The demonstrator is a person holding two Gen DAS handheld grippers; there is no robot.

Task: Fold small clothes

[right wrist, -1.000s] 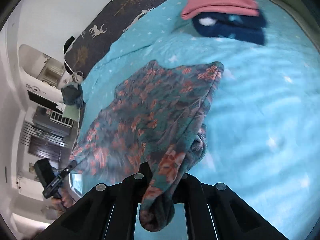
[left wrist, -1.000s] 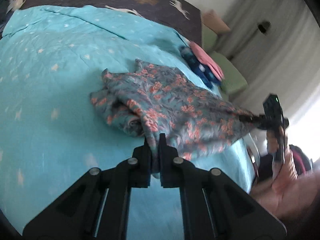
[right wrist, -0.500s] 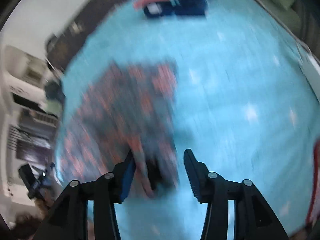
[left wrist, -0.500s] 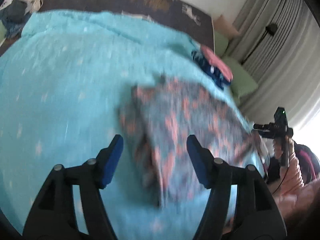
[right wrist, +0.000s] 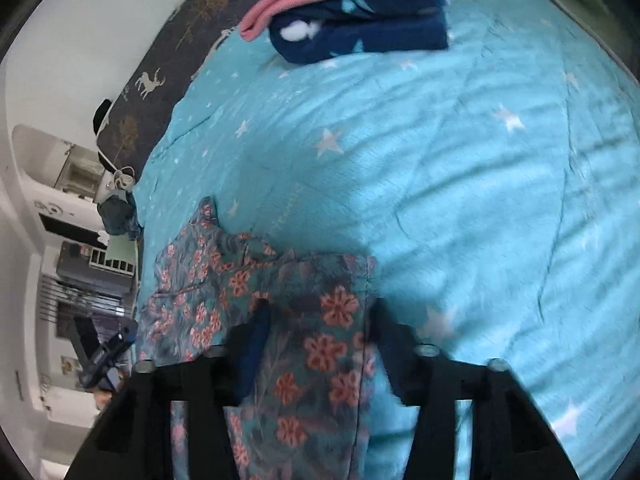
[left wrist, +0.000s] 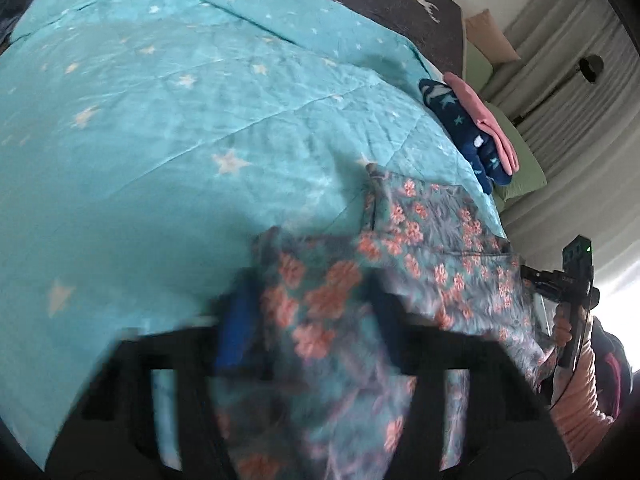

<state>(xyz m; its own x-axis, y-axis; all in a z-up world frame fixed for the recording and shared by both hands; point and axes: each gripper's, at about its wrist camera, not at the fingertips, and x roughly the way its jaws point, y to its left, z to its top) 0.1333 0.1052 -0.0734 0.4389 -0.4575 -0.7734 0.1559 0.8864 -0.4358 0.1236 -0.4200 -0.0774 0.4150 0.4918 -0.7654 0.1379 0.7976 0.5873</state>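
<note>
Turquoise star quilt (left wrist: 160, 140) covers the bed; the floral garment (left wrist: 420, 240) lies flat-ish on it at the near edge, close to the person. It's well apart from the folded pink/navy stack (right wrist: 360, 20) at the far side.

Left gripper (left wrist: 310, 316): v. blurred, but the fingers (left wrist: 236, 320) stand apart w/ floral cloth filling the gap between them. They've just been closing on it. Can't make out pads pressing yet, so I read it as spread, not pinching.

Right gripper (right wrist: 316, 320): same story and sharper. The fingers (right wrist: 256, 332) are spread either side of a strip of the garment (right wrist: 332, 308). They've just been closing, w/ cloth between, but no firm pinch is visible.

Key relation: the garment's long axis runs side to side, from one gripper to the other. In the left view the cloth stretches off to the right, toward the other hand. In the right view it stretches left and bunches a bit at the far left corner. So each hand sits at its own near end and neither is nearer overall; it's a two-hand job.

Judgement: step in hand is the re-grip of the near edge at both ends. Next move prob. needs both pinches firm first, then the edge carried away from the person over the rest of the cloth. Both hands should keep level so the fold line stays parallel to the long axis. Risk: one side catches only the top layer, or slips, and the fold skews.
</note>
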